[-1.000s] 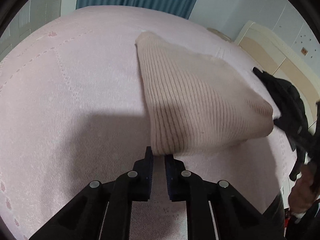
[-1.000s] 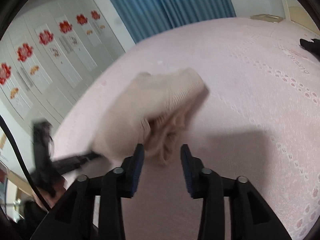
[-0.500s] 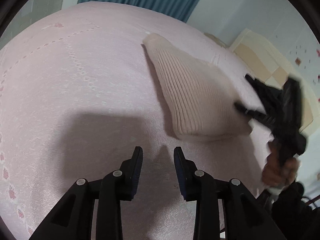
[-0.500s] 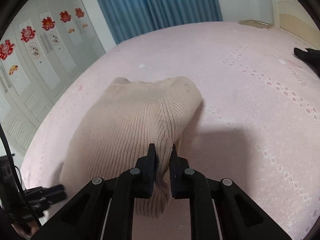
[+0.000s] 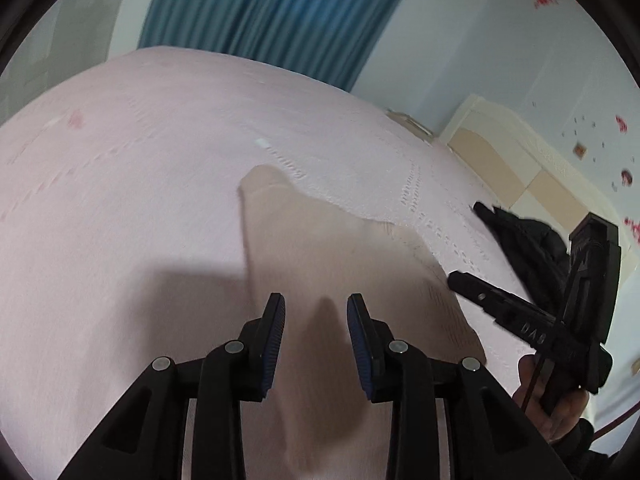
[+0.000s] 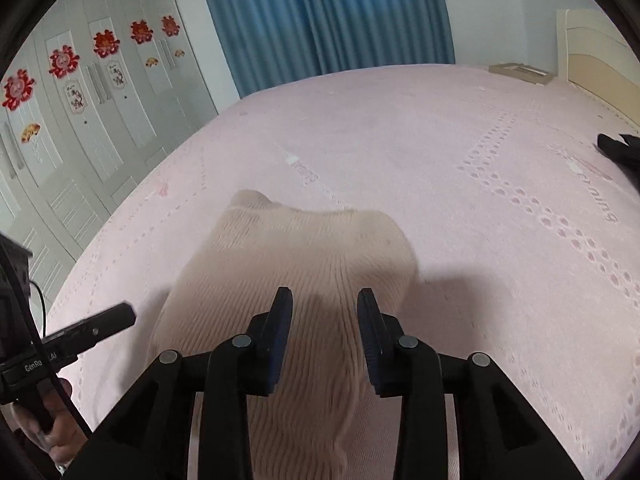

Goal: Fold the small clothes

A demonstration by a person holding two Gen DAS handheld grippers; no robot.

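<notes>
A beige ribbed knit garment [image 5: 340, 256] lies folded on the pink bedspread [image 5: 120, 200]. It also shows in the right wrist view [image 6: 304, 264]. My left gripper [image 5: 316, 320] is open and empty, just above the garment's near part. My right gripper [image 6: 325, 316] is open and empty, over the garment's near edge. The right gripper also shows in the left wrist view [image 5: 496, 300], at the garment's right side. The left gripper also shows in the right wrist view [image 6: 96, 328], at the garment's left side. The left wrist view is blurred.
A black garment [image 5: 524, 248] lies on the bed to the right; its tip shows in the right wrist view [image 6: 620, 148]. A blue curtain [image 6: 320, 16], white wardrobe doors [image 6: 80, 92] and a beige headboard [image 5: 516, 164] surround the bed.
My right gripper has let go of the garment and opened. My left gripper, shut on the garment a second ago, stays open and has moved over the garment. The garment now lies flat.
</notes>
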